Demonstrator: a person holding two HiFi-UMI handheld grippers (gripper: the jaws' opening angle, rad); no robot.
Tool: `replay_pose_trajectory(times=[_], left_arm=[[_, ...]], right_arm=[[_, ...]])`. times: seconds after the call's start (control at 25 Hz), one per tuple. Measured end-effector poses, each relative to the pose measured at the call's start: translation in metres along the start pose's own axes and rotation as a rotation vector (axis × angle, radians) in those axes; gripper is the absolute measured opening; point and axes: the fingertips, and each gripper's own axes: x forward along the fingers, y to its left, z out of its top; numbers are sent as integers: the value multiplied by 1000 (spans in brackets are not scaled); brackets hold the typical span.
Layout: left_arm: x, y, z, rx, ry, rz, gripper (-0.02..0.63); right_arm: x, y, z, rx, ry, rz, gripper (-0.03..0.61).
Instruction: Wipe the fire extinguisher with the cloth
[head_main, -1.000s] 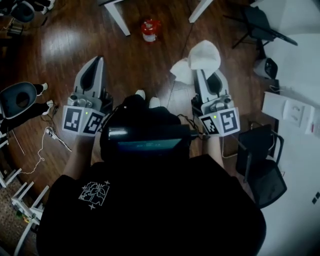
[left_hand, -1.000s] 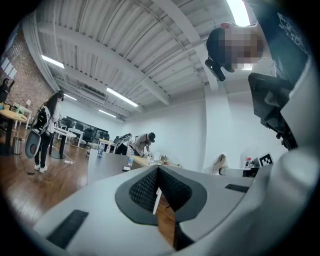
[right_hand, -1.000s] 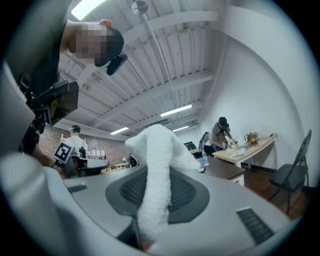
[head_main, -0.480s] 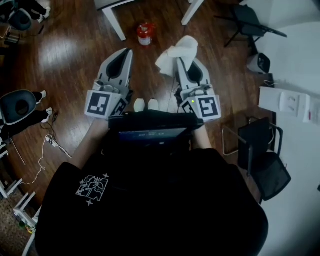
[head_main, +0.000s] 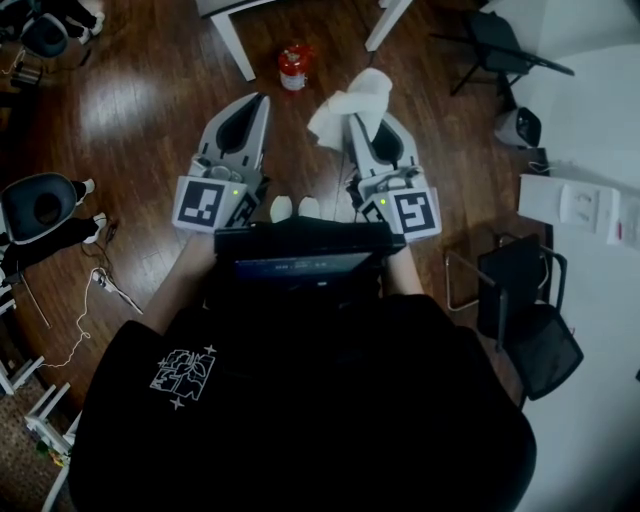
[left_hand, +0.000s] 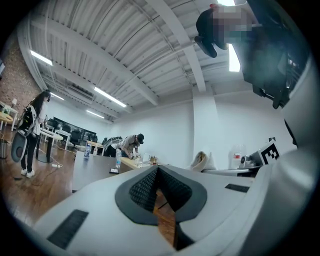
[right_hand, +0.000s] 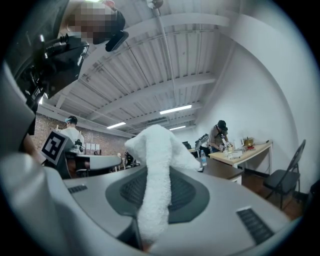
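1. Your right gripper is pinching the white cloth. In the right gripper view the cloth runs up between the pads and flops over the tips.
2. Your left gripper carries nothing. Its tips are pressed together, and only a sliver of wooden floor shows through the hollow behind them.
3. The red fire extinguisher is on the floor ahead of you, just beside a white table leg. No cloth touches it, so by my judgement wiping hasn't begun.
4. The extinguisher lies forward of both grippers and between their lines. From the cloth it is ahead and to your left, so the right gripper must reach forward and inward.
5. It looks upright, its long axis pointing up at you, though it is small from here and I can't be sure.
6. Neither gripper view shows it; both look across the room.
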Motion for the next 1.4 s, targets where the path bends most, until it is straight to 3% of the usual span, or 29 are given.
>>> replay_pose_trajectory(times=[1.4], left_arm=[[5, -3, -7, 14, 14, 6, 0]], right_arm=[[-1, -2, -8, -12, 34, -8, 110]])
